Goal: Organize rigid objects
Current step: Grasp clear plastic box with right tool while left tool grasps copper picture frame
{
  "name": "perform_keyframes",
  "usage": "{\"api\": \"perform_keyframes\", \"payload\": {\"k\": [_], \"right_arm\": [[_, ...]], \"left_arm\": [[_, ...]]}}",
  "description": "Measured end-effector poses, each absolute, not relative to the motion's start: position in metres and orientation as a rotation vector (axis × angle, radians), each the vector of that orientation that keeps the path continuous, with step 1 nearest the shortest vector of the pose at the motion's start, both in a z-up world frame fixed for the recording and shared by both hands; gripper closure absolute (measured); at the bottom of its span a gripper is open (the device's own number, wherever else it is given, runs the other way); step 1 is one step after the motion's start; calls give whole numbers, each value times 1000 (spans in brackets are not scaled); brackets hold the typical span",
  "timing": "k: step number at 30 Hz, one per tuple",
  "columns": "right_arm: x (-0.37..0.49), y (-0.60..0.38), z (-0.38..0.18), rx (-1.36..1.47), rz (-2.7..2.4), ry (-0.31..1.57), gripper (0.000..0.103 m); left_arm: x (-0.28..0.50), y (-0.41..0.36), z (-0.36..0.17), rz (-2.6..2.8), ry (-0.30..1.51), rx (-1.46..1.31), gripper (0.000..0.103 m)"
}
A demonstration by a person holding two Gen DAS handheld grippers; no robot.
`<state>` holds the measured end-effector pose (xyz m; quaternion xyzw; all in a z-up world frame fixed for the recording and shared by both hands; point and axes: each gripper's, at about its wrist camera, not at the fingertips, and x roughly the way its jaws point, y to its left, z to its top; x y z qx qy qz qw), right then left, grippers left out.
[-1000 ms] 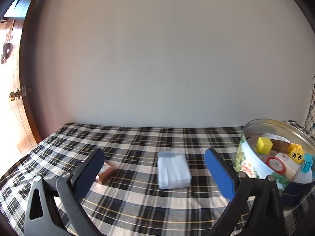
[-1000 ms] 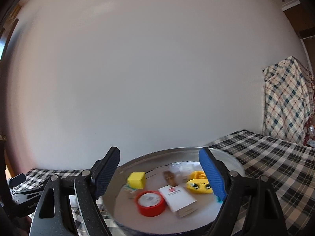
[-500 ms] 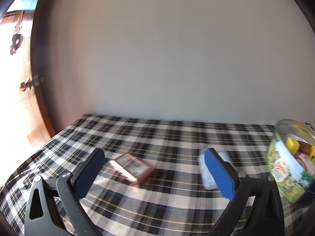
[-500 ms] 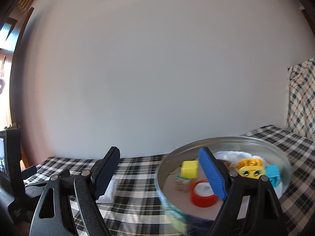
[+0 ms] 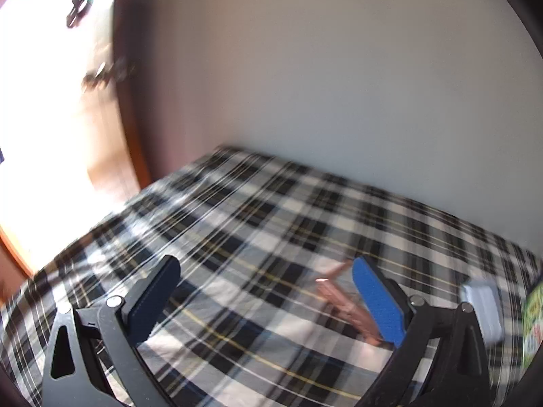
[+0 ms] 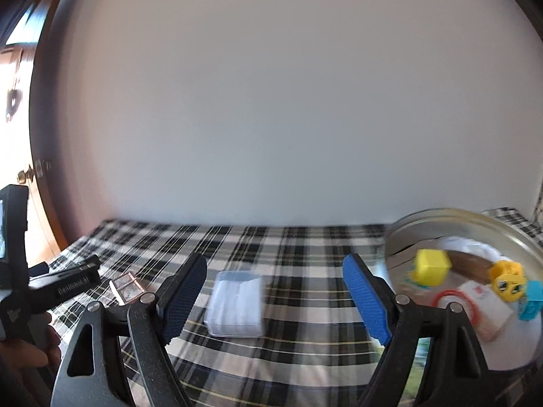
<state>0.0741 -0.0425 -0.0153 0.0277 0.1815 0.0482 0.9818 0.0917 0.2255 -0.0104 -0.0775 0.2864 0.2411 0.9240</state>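
Both jaws wide, empty. Clear case (image 6: 236, 303) centre frame on plaid bed (image 6: 305, 251); tin (image 6: 458, 217) lower right, copper frame (image 6: 127, 286) lower left.

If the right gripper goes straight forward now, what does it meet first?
Most likely the clear plastic box on the plaid cloth; it lies between the open fingers of the right gripper, though depth is unclear.

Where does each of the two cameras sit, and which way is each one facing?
Left wrist: behind the open left gripper, looking down at the plaid cloth and copper case.
Right wrist: behind the open right gripper, facing the clear box and round tin; a hand shows.
Shared: case, box, tin, cloth.
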Motion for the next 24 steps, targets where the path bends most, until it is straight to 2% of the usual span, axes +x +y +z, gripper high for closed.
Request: {"api": "perform_keyframes", "payload": {"k": [6,14,15,17,20,24], "right_arm": [[128,-28,-38,91,98,620,19],[161,-4,-62,9,114,817,19],[163,-4,-64,9,113,827,22],[165,-6,-68,18,104,848,39],[166,-5,-70,-18,102,863,45],[164,-14,-69,13,107,858,46]], "left_arm": [[97,245,-22,479,671,-332,0],[118,212,-31,439,733,-284,0],[121,207,-33,440,746,-273,0],[126,200,-37,453,766,-241,0],[134,191,-41,462,799,-222,0],[144,181,-42,476,801,-265,0]]}}
